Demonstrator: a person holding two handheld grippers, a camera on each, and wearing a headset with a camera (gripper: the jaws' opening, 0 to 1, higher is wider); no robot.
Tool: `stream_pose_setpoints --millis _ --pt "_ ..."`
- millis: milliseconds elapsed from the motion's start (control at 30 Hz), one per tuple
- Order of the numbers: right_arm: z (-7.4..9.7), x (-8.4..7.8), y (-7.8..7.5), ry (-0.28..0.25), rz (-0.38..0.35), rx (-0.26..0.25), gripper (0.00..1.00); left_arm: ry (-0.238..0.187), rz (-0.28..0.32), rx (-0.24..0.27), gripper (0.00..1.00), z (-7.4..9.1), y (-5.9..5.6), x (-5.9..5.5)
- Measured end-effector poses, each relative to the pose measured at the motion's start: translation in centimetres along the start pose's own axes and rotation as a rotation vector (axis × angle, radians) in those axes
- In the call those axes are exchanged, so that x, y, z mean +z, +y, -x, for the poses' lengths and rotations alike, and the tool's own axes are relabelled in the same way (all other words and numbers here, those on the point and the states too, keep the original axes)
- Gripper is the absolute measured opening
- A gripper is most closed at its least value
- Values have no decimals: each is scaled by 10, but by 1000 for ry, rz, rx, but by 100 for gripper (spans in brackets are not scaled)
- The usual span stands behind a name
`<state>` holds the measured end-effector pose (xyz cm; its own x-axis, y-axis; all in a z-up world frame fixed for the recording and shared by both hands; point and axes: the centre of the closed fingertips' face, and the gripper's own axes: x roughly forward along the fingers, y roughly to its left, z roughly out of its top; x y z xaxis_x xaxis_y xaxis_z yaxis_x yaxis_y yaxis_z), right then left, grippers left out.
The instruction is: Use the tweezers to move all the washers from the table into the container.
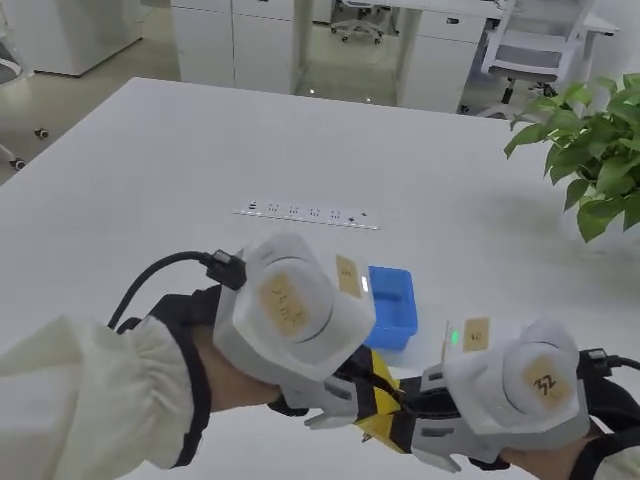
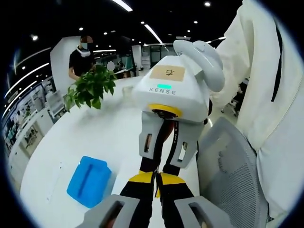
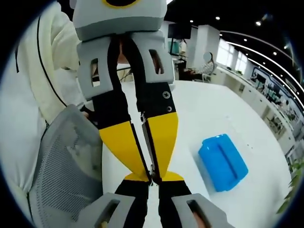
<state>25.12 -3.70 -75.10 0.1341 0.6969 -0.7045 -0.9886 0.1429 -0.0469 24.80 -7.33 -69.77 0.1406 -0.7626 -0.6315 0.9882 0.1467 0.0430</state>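
White surface (image 1: 200, 150) in an open office. Low over it the left gripper (image 2: 157, 180) and right gripper (image 3: 153, 179) meet tip to tip, each pair of fingers pressed together (perhaps steadying tweezers too thin to make out). A blue container (image 1: 392, 303) sits just beyond, handy for drops; tiny parts (image 1: 305, 213), probably the washers, lie in a row farther back.

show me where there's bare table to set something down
Widest bare patch: the table left of and beyond the thin strip. Also free between blue container and plant. Crowded at the near edge, where the left hand-held gripper and right hand-held gripper meet tip to tip.
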Motion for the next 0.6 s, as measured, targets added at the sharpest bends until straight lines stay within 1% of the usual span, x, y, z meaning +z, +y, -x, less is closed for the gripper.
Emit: stream_pose_setpoints --millis 67,133,200,267,367,500,567,600 --pt "-1 -2 2 7 7 6 3 10 -15 -7 0 -1 -2 -2" --pt "-2 -4 2 11 6 10 3 14 -39 3 0 -2 -3 -3" --pt "-4 -6 1 14 0 10 3 15 -78 14 0 -2 -4 -3" --pt "-5 -8 0 18 -9 11 4 19 -97 26 0 -3 -2 -6" --pt "-9 -14 -6 23 -22 6 4 19 -75 31 0 -5 4 -12" --pt "-14 -17 -13 17 -60 3 6 12 -55 43 0 -8 12 -20" --pt "-19 -21 -18 23 -67 1 6 19 -55 49 0 -10 15 -24" --pt "-21 -25 -21 36 -63 -3 7 25 -56 53 0 -10 17 -26"
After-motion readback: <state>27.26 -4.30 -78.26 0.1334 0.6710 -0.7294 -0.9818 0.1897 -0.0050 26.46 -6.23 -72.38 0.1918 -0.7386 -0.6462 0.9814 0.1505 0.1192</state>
